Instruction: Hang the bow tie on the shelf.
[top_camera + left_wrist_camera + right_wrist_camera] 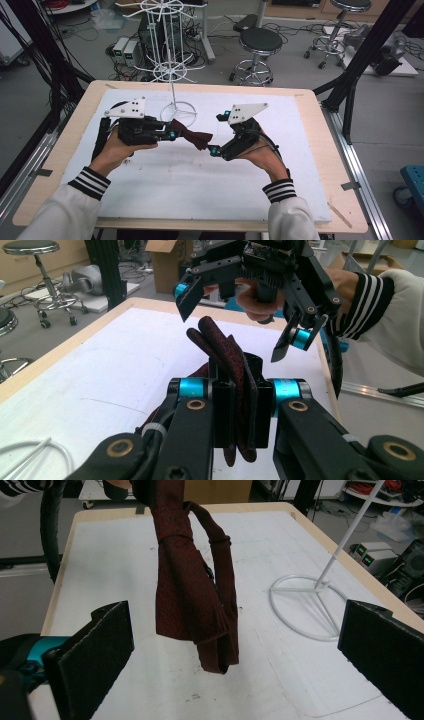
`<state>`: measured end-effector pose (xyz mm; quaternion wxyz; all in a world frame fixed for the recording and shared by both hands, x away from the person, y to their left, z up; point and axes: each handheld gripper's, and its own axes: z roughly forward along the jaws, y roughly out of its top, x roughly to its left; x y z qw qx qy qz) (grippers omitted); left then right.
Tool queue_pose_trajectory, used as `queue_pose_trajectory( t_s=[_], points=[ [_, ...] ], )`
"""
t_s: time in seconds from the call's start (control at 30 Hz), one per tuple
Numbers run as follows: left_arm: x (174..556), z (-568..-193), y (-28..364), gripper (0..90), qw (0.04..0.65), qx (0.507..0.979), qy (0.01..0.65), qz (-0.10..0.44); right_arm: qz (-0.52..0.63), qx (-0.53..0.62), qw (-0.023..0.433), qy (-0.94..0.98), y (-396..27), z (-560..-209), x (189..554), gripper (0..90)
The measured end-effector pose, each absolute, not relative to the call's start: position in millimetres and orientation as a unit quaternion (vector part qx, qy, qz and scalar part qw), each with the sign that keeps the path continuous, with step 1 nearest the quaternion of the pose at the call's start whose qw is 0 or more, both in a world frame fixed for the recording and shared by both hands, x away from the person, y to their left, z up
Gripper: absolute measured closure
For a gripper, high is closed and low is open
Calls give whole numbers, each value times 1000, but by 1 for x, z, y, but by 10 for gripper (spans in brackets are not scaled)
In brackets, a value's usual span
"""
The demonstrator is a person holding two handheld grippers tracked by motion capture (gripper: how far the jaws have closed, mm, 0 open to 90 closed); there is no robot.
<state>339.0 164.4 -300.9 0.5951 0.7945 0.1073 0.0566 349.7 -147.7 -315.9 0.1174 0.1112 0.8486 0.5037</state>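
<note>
Left gripper [172,134]: I see my left gripper [235,390] with its jaws clamped tight on one end of the dark red fabric bow tie; in the left gripper view the cloth is squeezed upright between the two black pads.

Dark red fabric bow tie [192,134]: it hangs above the tabletop, clear of the surface, stretching from my left jaws toward the right gripper. In the right gripper view the bow tie [192,590] dangles from the top of the picture, its strap looped beside the wider folded part, the lower end free.

Bow tie, left gripper view [230,360]: the far end pokes out beyond my jaws toward the other gripper.

Right gripper [216,134]: my right jaws stand wide apart with nothing pressed between them. In the right gripper view the two black pads [97,650] sit far out at either side, and the tie hangs between them without touching either.

Right gripper, left gripper view [235,315]: it faces mine from just beyond the tie, its jaws spread above and around the tie's far end.

Tabletop [310,165]: a white sheet covers a pale wooden board.

White wire stand [172,70]: it stands on the tabletop behind the two grippers, its round base [305,607] near the tie but apart from it.
</note>
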Motion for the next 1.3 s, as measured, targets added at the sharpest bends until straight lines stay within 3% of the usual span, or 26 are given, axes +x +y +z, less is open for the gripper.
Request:
queue_pose_trajectory(
  t_s=[0.67, 1.3],
  points=[
    [353, -276, 194, 841, 598, 772, 181, 111, 536, 192, 162, 806, -198, -331, 325, 6],
    [378, -252, 199, 841, 582, 768, 228, 141, 557, 241, 199, 770, -239, -351, 301, 6]
  ],
)
